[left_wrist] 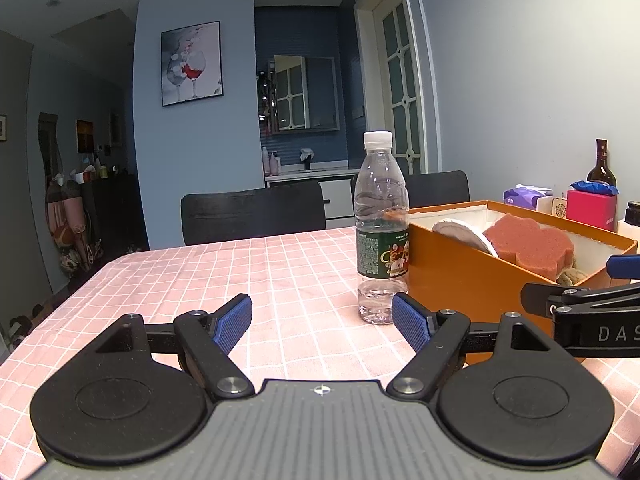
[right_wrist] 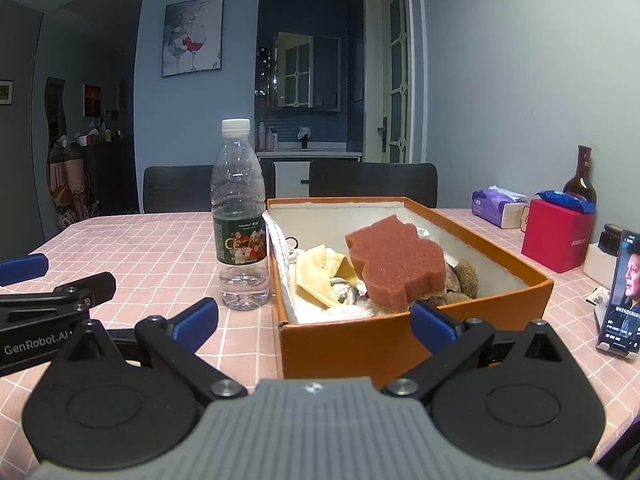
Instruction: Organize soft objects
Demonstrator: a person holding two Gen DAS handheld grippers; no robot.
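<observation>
An orange box stands on the pink checked tablecloth and holds soft things: a reddish-brown sponge on top, a yellowish cloth and brown fuzzy items. The box and sponge also show in the left wrist view, with a round white pad. My left gripper is open and empty, just left of the box. My right gripper is open and empty in front of the box's near wall.
A clear water bottle stands upright against the box's left side, also in the left wrist view. To the right are a red box, tissue pack, dark bottle and a phone. Black chairs stand behind.
</observation>
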